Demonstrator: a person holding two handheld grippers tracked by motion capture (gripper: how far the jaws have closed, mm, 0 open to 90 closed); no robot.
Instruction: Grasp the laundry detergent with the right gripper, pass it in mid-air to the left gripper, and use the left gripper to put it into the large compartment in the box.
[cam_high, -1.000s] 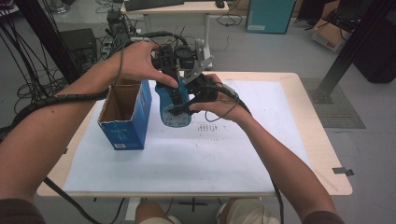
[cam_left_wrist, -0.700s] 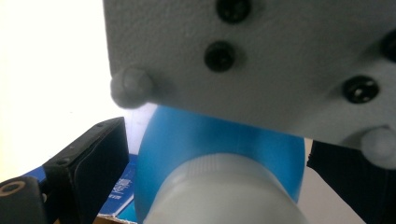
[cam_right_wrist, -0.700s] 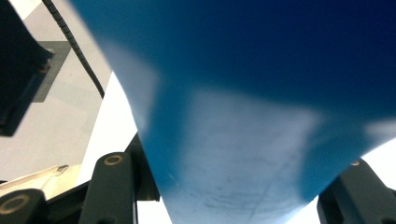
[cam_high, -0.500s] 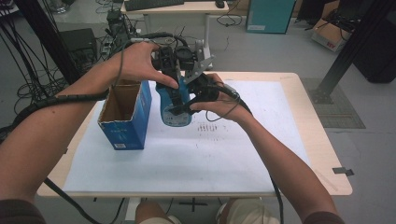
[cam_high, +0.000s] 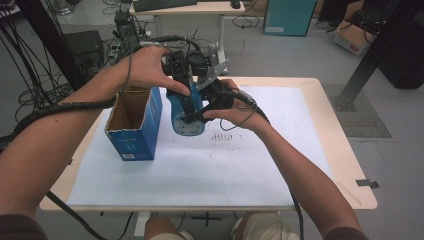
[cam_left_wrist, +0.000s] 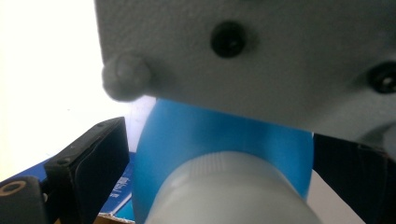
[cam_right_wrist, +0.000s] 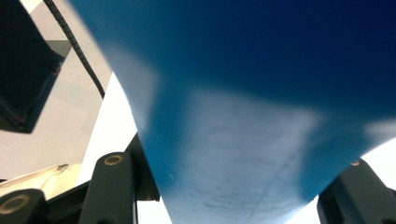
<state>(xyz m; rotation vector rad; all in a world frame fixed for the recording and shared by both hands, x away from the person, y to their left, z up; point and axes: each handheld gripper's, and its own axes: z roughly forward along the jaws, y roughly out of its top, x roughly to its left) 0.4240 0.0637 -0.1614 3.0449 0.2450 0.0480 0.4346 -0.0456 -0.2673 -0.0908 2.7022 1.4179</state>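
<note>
Blue bottle (cam_high: 186, 114), upright on the table (cam_high: 300, 150) beside the open carton (cam_high: 132, 125): your right tongs (cam_high: 192, 117) pinch its body, your left tongs (cam_high: 184, 92) straddle its white cap (cam_left_wrist: 224, 196), grip uncertain. Risk: twisting unevenly tips it.

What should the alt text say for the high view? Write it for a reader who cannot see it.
Two hand-held grippers, the left gripper and the right gripper, meet on an upright blue bottle on a white-covered table. An open blue cardboard box stands just left of the bottle, and forearms reach in from the bottom.
</note>
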